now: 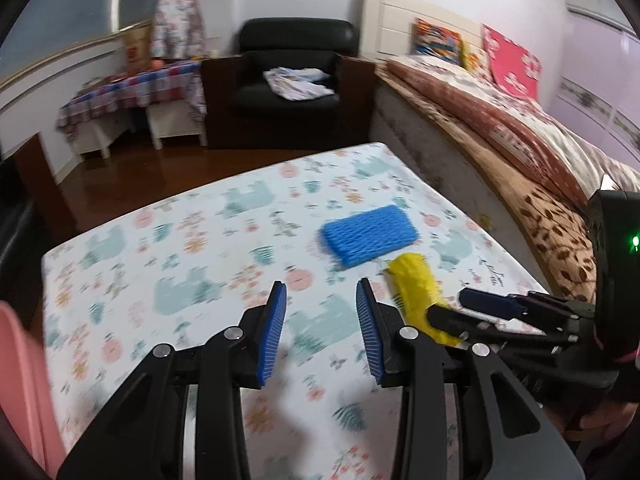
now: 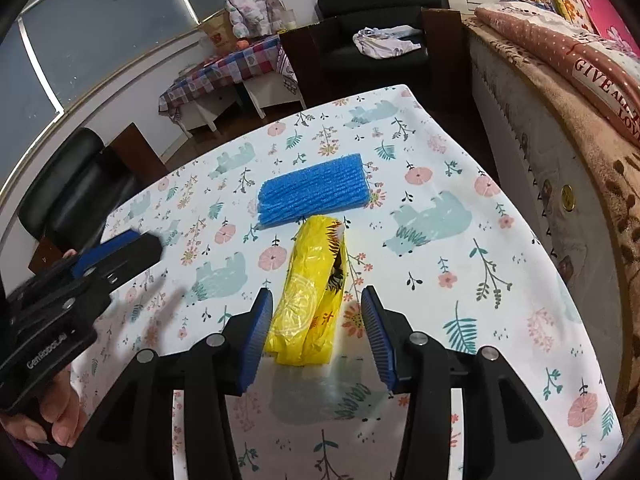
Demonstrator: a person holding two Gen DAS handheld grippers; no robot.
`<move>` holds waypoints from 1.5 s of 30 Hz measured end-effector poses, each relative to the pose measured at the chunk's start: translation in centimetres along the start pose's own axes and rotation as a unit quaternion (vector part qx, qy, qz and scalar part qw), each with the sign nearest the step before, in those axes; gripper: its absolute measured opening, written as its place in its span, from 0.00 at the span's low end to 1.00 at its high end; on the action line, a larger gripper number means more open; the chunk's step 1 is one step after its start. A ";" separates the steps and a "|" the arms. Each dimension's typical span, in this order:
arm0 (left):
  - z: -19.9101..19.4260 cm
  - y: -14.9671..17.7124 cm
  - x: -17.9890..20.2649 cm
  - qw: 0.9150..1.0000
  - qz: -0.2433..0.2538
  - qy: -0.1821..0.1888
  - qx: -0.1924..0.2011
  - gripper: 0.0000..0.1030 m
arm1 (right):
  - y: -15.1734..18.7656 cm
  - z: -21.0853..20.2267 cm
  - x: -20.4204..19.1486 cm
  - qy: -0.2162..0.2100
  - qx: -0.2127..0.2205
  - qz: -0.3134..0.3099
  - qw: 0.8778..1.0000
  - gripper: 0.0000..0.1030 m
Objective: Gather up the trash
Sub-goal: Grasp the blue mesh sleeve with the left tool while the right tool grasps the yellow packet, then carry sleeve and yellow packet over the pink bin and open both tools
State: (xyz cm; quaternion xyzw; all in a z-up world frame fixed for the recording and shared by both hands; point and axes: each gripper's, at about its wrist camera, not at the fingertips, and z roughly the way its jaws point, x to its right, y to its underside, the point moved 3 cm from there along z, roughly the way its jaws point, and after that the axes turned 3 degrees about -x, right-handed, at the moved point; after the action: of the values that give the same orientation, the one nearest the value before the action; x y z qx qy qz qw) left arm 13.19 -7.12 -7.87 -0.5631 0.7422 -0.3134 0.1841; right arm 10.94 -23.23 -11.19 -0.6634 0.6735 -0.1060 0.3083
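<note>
Wrapper point(image 2: 310, 296), yellow, crumpled, lying flat

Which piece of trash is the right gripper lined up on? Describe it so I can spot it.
On the floral table, look just in front of the blue foam pad. The yellow plastic bag lies there, crumpled and glossy, its near end between the open right gripper.
</note>
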 end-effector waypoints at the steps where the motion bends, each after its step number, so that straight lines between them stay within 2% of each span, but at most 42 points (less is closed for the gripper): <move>1: 0.7 -0.3 0.4 1.000 0.010 0.006 -0.004 0.35 | 0.1 0.2 -0.1 0.002 -0.001 -0.002 1.000 0.44; 6: 3.9 -2.0 2.1 0.997 0.066 0.020 -0.022 0.35 | 0.5 0.7 -0.2 0.005 -0.003 -0.003 1.000 0.44; 13: 7.8 -3.2 4.0 0.989 0.135 0.042 -0.051 0.35 | 0.6 0.7 0.0 0.000 -0.003 0.004 1.000 0.44; 18: 10.3 -3.1 4.2 0.985 0.153 0.024 -0.077 0.35 | 0.6 0.6 0.1 -0.001 -0.003 0.008 1.000 0.41; 22: 10.8 -3.1 4.3 0.984 0.165 0.007 -0.064 0.35 | 0.6 0.5 0.4 -0.004 -0.001 0.017 1.000 0.37; 23: 10.8 -3.1 4.3 0.985 0.164 0.004 -0.059 0.35 | 0.6 0.5 0.4 -0.004 -0.001 0.017 1.000 0.36; 25: 10.8 -3.1 4.2 0.986 0.157 -0.008 -0.050 0.18 | 0.7 0.6 0.4 -0.006 -0.003 0.017 1.000 0.28; 27: 10.5 -3.1 3.8 0.989 0.138 -0.007 -0.045 0.06 | 0.7 0.6 0.5 -0.010 -0.003 0.021 1.000 0.24; 29: 9.7 -3.3 3.1 0.994 0.102 0.006 -0.040 0.05 | 0.7 0.6 0.6 -0.015 -0.003 0.025 1.000 0.22; 35: 5.7 -3.0 1.5 0.999 0.040 -0.002 -0.015 0.05 | 0.7 0.2 0.3 -0.033 0.006 0.014 0.999 0.14; 41: 0.7 -0.7 0.2 1.000 -0.026 -0.017 0.000 0.05 | 1.1 -0.4 -0.9 -0.042 0.013 -0.020 0.999 0.11; 45: -2.8 1.0 0.3 0.998 -0.046 -0.034 0.013 0.05 | 1.3 -0.8 -1.5 -0.039 0.020 -0.035 0.998 0.10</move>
State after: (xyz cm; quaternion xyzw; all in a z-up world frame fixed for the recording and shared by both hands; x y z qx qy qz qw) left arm 10.63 -6.47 -6.49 -0.6042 0.7050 -0.3118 0.2017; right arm 9.34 -21.89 -10.85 -0.6840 0.6350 -0.1042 0.3437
